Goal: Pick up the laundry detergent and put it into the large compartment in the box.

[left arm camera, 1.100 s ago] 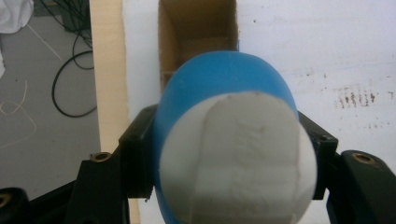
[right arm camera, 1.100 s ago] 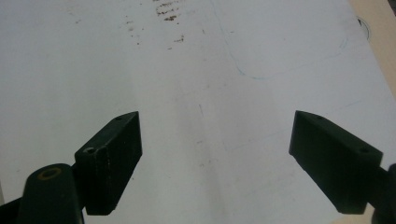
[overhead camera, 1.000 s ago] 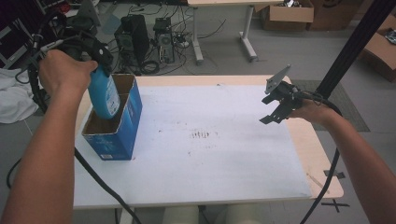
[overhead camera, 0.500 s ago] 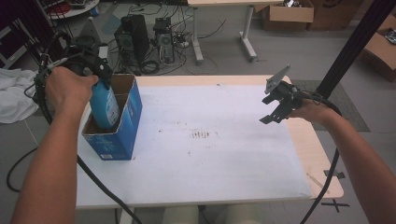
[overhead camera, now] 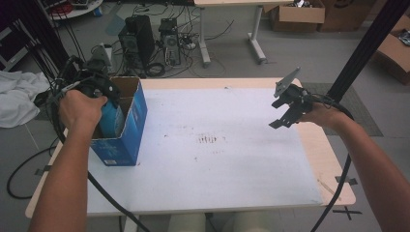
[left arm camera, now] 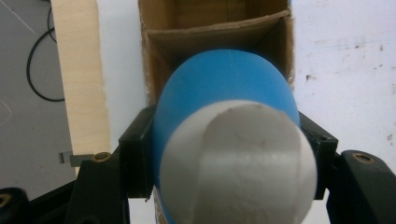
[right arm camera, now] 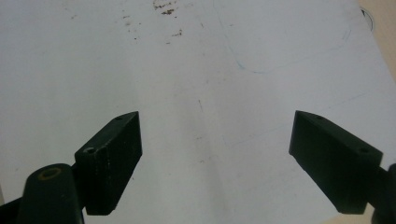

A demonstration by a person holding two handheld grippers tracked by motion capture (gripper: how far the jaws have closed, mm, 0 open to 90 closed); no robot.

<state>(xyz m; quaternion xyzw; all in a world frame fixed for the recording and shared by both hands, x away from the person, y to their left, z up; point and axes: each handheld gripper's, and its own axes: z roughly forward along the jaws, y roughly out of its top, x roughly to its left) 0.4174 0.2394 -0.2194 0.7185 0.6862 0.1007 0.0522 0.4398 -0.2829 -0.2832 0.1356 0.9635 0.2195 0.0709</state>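
Bottle: a blue plastic bottle with a white rounded cap [left arm camera: 224,140] sits clamped between the jaws of the left claw [left arm camera: 226,154], its lower part down inside the box just below that claw.
Box: a blue cardboard box with an open top [overhead camera: 126,126]; a brown divider crosses it beyond the bottle, seemingly making two compartments.
Left claw: over the box, hand wrapped round it.
Right claw [right arm camera: 215,163]: jaws apart, nothing between them, held above the white worktop [overhead camera: 217,164], well apart from the box.
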